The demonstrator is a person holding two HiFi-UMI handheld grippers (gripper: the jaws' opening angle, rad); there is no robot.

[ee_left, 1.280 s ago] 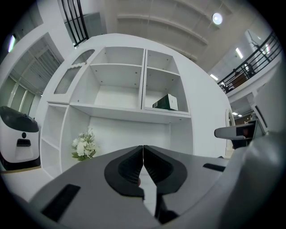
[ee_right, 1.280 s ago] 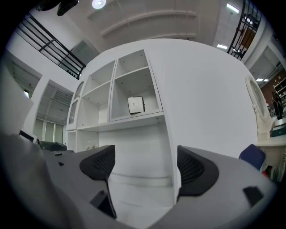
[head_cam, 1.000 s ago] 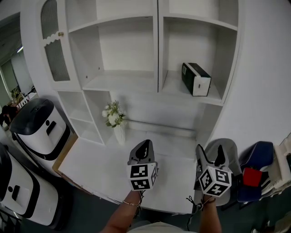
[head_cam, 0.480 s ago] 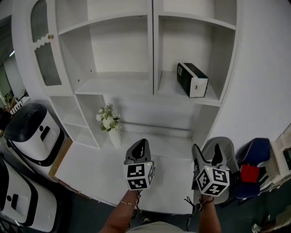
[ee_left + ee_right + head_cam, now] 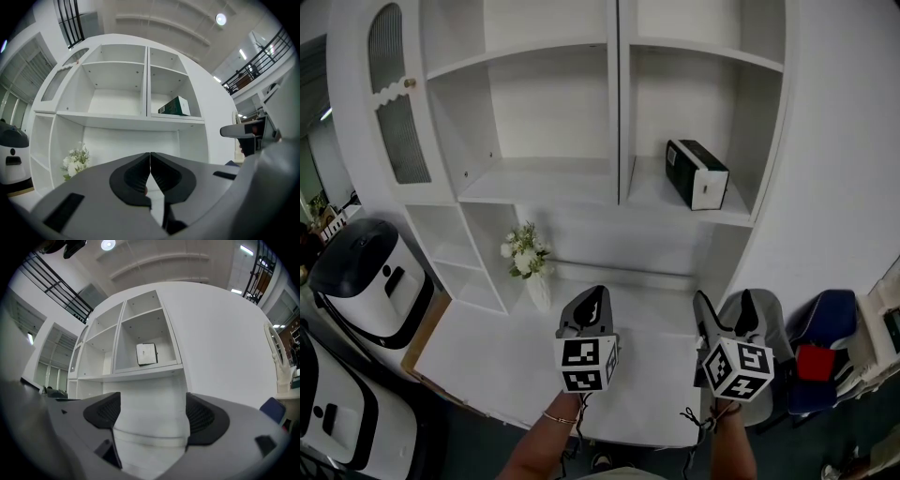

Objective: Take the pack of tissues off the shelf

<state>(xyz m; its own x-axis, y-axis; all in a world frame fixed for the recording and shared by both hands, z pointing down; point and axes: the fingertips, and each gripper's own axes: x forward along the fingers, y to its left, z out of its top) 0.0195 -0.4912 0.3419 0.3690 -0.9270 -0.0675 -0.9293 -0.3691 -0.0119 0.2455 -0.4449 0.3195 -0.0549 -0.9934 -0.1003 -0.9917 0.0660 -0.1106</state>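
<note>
The pack of tissues (image 5: pixel 697 173), a dark box with a white end face, lies on the right-hand shelf (image 5: pixel 727 212) of a white cabinet. It shows small in the left gripper view as the dark pack of tissues (image 5: pixel 174 106) and in the right gripper view as the pack's white end (image 5: pixel 146 354). My left gripper (image 5: pixel 593 302) is shut and empty, held low over the white counter (image 5: pixel 534 352). My right gripper (image 5: pixel 727 312) is open and empty, well below the pack.
A vase of white flowers (image 5: pixel 526 255) stands at the counter's back left. White and black machines (image 5: pixel 370 277) sit at the far left. A grey chair (image 5: pixel 769 323) and a blue chair (image 5: pixel 825 328) with a red thing are at the right.
The view has shifted a little, so the cabinet sits slightly lower and to the right. Both grippers have stayed nearly where they were.
</note>
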